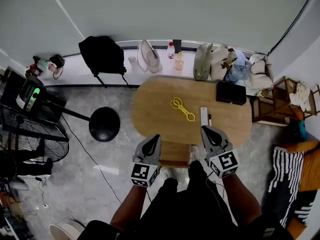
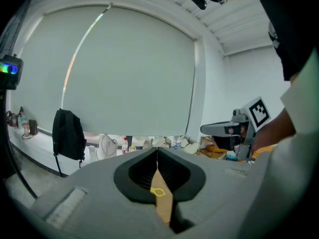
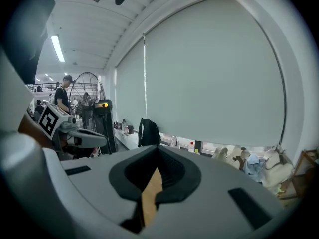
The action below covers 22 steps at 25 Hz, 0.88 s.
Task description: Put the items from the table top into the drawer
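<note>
On the oval wooden table (image 1: 155, 114) lie yellow scissors (image 1: 182, 108), a white flat strip (image 1: 203, 116), a thin black pen (image 1: 209, 119) and a black case (image 1: 230, 92). A wooden drawer unit (image 1: 175, 154) shows under the table's near edge. My left gripper (image 1: 156, 137) hovers at that edge, left of the drawer, shut and empty. My right gripper (image 1: 204, 129) is shut and empty over the near edge, just short of the white strip. In the left gripper view the jaws (image 2: 157, 151) meet, and the scissors (image 2: 158, 191) show through the gap below. The right gripper view shows its jaws (image 3: 158, 151) closed.
A black backpack (image 1: 102, 54), bottles (image 1: 178, 61) and several bags (image 1: 220, 61) line the window sill behind the table. A round black stand base (image 1: 104, 124) sits left of the table, a fan (image 1: 30, 134) further left. A wooden shelf (image 1: 280, 104) stands at the right.
</note>
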Motion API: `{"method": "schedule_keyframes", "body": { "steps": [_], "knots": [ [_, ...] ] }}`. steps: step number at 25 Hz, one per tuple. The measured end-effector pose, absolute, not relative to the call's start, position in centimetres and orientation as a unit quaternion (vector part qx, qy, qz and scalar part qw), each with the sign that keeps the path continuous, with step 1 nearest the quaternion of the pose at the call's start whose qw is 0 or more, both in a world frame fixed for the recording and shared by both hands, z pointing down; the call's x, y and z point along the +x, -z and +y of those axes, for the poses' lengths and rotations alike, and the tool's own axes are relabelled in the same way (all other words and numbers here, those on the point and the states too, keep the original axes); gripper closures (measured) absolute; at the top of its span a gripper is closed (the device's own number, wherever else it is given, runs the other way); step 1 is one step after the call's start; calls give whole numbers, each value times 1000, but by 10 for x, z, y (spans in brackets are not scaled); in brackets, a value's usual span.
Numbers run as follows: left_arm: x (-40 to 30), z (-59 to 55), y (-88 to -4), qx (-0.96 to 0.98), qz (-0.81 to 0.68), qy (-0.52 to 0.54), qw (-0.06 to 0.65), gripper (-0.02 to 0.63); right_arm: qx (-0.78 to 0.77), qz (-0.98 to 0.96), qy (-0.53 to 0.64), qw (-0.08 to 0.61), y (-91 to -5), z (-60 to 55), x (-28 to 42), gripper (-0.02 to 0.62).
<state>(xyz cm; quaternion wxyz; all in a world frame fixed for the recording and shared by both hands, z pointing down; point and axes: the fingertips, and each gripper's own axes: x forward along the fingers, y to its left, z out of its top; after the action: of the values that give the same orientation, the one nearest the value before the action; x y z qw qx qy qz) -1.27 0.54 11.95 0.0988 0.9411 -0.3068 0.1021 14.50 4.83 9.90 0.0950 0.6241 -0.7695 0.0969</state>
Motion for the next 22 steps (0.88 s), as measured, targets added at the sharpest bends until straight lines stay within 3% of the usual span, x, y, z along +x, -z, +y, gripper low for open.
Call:
{"method": "schedule_keyframes", "body": {
  "steps": [19,22],
  "knots": [
    [21,-63,-273,914,-353,-138,143,588,531,-800,-174,219,-301,-71,166,597],
    [19,-71,-304,910,-361,-136,154,588,507,-799,-203,251,-343,-84,165,514]
  ]
}}
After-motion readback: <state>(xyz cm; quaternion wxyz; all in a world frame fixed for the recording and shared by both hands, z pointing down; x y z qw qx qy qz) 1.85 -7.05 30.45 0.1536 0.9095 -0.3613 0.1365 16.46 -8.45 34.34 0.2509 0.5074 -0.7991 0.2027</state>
